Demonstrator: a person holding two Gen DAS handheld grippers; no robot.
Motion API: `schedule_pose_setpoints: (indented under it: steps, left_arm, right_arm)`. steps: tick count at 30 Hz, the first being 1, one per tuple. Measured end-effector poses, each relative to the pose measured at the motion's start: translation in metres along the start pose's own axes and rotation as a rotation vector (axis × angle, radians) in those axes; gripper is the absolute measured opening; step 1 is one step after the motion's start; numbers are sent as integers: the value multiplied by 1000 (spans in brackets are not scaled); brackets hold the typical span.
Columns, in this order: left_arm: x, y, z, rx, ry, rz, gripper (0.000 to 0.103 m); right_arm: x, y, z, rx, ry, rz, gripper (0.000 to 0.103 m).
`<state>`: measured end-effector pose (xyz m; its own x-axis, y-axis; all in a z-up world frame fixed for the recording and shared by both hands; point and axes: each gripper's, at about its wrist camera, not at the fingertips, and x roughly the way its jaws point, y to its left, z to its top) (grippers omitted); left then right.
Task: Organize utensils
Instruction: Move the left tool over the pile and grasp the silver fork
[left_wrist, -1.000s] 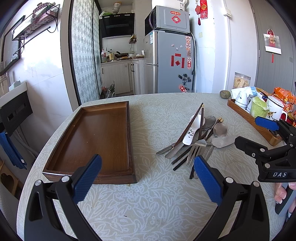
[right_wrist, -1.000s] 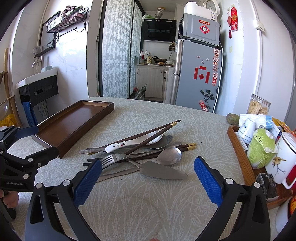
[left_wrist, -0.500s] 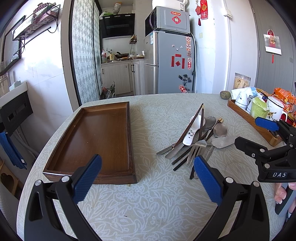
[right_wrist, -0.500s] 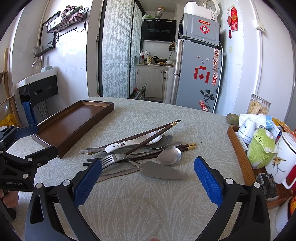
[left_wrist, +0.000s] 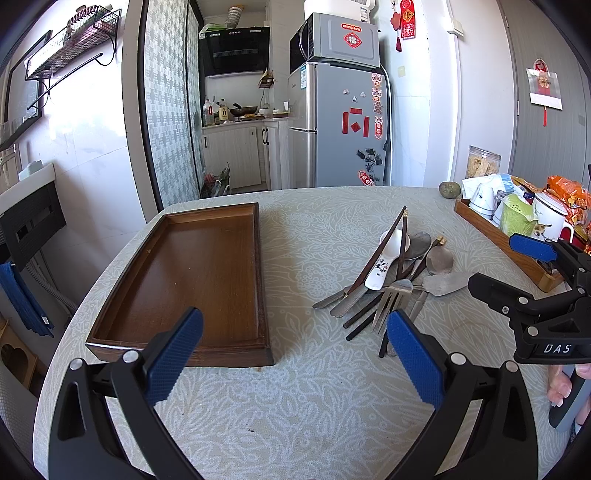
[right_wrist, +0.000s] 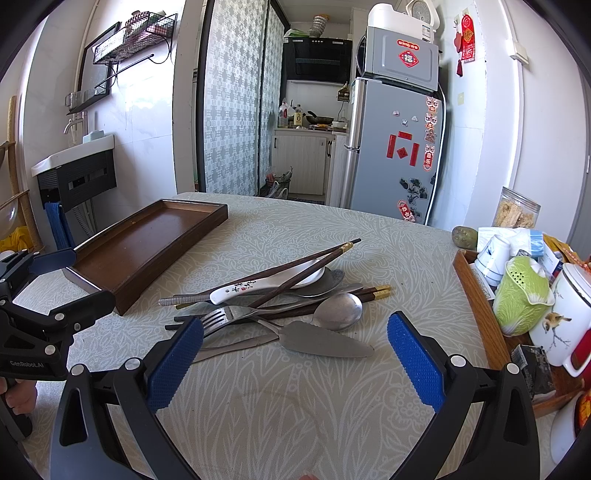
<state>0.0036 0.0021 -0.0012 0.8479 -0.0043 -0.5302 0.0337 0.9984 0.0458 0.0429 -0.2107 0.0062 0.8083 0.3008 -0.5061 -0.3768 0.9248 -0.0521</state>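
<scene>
Left wrist view
- Left gripper (left_wrist: 293, 350) spread wide, grasping nothing, hovering over the near edge of the surface (left_wrist: 314, 417).
- Empty wooden tray (left_wrist: 110, 332) toward the left edge of the surface, long axis running from near edge to far edge.
- Utensil pile (left_wrist: 391, 280) near the middle of the surface, well apart from the tray, most handles pointing toward the near edge.
- Dark chopsticks (left_wrist: 388, 236) leaning across the white ceramic spoon (left_wrist: 384, 264), tips aimed at the far edge.
- Fork (left_wrist: 388, 301) with tines toward the near edge.
- Right gripper (left_wrist: 517, 273) at the right edge of the surface, released and empty, fingers pointing left toward the pile.
- Second tray (left_wrist: 491, 236) of cups and jars along the right edge.

Right wrist view
- Right gripper (right_wrist: 293, 350) released, nothing between the blue pads (right_wrist: 415, 362), just above the surface (right_wrist: 295, 413) in front of the pile.
- Utensil pile (right_wrist: 273, 302) here lying mostly left to right.
- Chopsticks (right_wrist: 295, 264) rising toward the far right, gold-banded ends up.
- White ceramic spoon (right_wrist: 240, 290) with handle to the left, bowl to the right.
- Fork (right_wrist: 218, 317) tines pointing left.
- Metal spoon (right_wrist: 340, 310) bowl on the right side of the pile.
- Flat server blade (right_wrist: 325, 341) nearest, tip pointing right.
- Wooden tray (right_wrist: 122, 295) at the far left, long axis slanting from near left to far right.
- Left gripper (right_wrist: 55, 284) at the left edge, fingers parted, empty.
</scene>
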Motion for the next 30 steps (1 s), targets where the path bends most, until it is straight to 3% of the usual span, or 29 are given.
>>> schedule_pose_setpoints:
  steps: [15, 19, 22, 25, 27, 30]
  left_arm:
    - [-6, 1, 6, 25, -21, -36, 101]
    - [-1, -2, 2, 7, 23, -130, 101]
    - [-2, -10, 2, 60, 55, -114, 101]
    - [0, -14, 1, 99, 114, -159, 101]
    - [-2, -18, 1, 151, 108, -174, 101]
    - [-3, -18, 4, 166, 91, -204, 101]
  right_arm:
    - [-14, -21, 3, 64, -44, 14, 100]
    - [-17, -31, 10, 64, -16, 25, 100]
    - [-23, -47, 13, 93, -3, 47, 100]
    - [-30, -67, 16, 151, 1, 68, 93]
    - [-32, -80, 18, 180, 13, 82, 91]
    - [-26, -90, 25, 201, 53, 105, 77]
